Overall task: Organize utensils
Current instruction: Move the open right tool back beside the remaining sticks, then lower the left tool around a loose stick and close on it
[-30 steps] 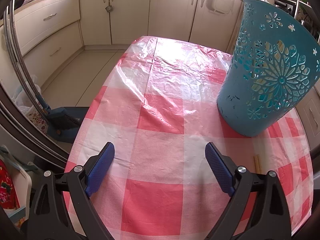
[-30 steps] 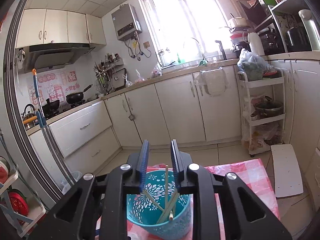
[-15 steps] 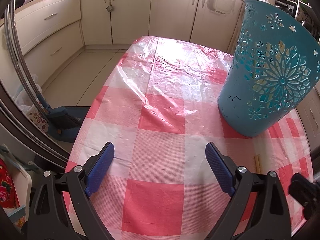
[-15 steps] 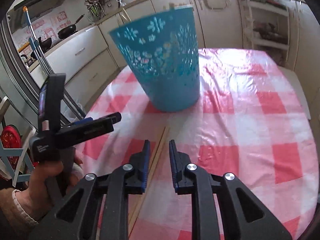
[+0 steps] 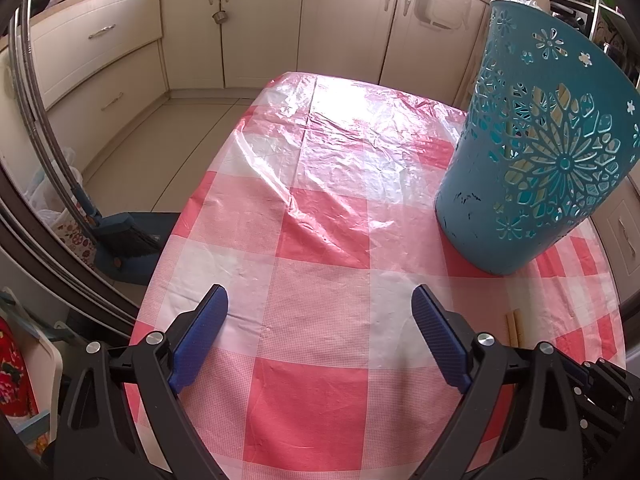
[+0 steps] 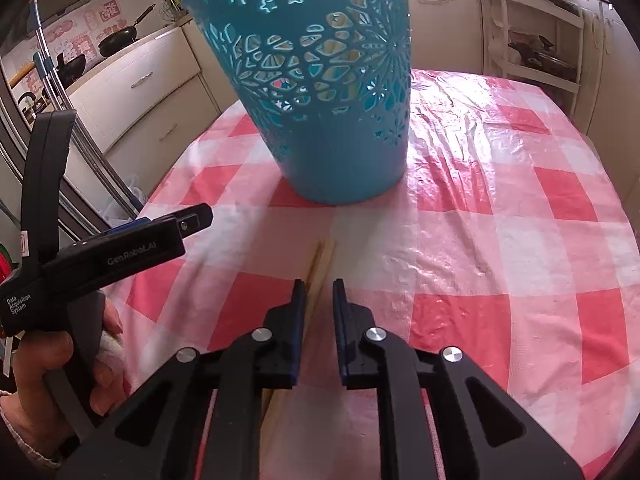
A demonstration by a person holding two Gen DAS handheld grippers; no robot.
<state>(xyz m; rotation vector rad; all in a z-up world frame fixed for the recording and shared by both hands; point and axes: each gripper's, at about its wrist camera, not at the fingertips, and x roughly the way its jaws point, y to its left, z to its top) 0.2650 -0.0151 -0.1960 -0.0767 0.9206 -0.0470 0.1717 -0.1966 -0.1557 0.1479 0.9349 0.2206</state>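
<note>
A teal perforated basket (image 6: 320, 92) stands upright on the red-and-white checked tablecloth (image 6: 500, 240); pale utensils show through its holes. It also shows in the left wrist view (image 5: 536, 168) at the right. A pair of wooden chopsticks (image 6: 320, 264) lies on the cloth in front of the basket. My right gripper (image 6: 320, 300) hovers low over the chopsticks, its jaws narrowly apart and empty, the sticks running under the left finger. My left gripper (image 5: 320, 308) is wide open and empty above the cloth; the chopstick tips (image 5: 634, 322) lie to its right.
The left gripper body (image 6: 100, 256) and the hand holding it are at the left of the right wrist view. Kitchen cabinets (image 5: 260, 20) line the far walls. A broom and dustpan (image 5: 116, 236) stand on the floor left of the table. A white rack (image 6: 536, 40) stands at the right.
My right gripper has swung down from high above the basket to low over the chopsticks on the cloth. The left gripper has barely moved.
</note>
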